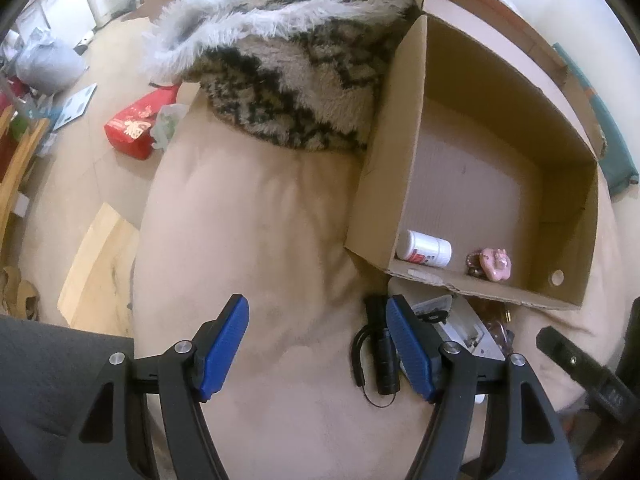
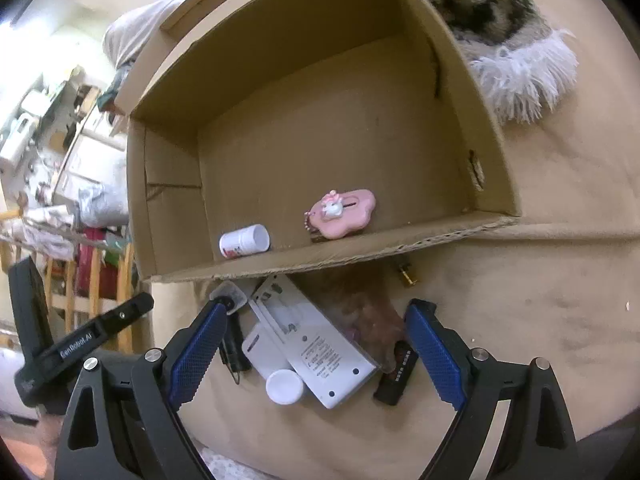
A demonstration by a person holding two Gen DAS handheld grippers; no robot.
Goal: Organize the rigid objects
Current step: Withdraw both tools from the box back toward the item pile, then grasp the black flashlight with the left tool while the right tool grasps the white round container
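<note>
An open cardboard box point(image 1: 400, 128) point(image 2: 168, 184) sits on a beige cushion. Inside lie a white pill bottle point(image 1: 428, 249) point(image 2: 244, 241) and a pink flower-shaped toy point(image 1: 494, 264) point(image 2: 344, 213). In front of the box lies a pile: a white flat device point(image 2: 316, 356), a white round lid point(image 2: 285, 386), a black flashlight point(image 1: 385, 356), a black stick point(image 2: 396, 376), a clear bag of brownish items point(image 2: 360, 312) and a gold piece point(image 2: 408, 274). My left gripper point(image 1: 318, 344) is open and empty, its right finger beside the flashlight. My right gripper point(image 2: 316, 352) is open, straddling the white device.
A furry patterned blanket point(image 1: 296, 80) point(image 2: 492, 12) lies behind the box. The floor at left holds a red package point(image 1: 138, 122), a wooden board point(image 1: 98, 268) and grey bags. A wooden rack point(image 2: 100, 276) stands beside the cushion.
</note>
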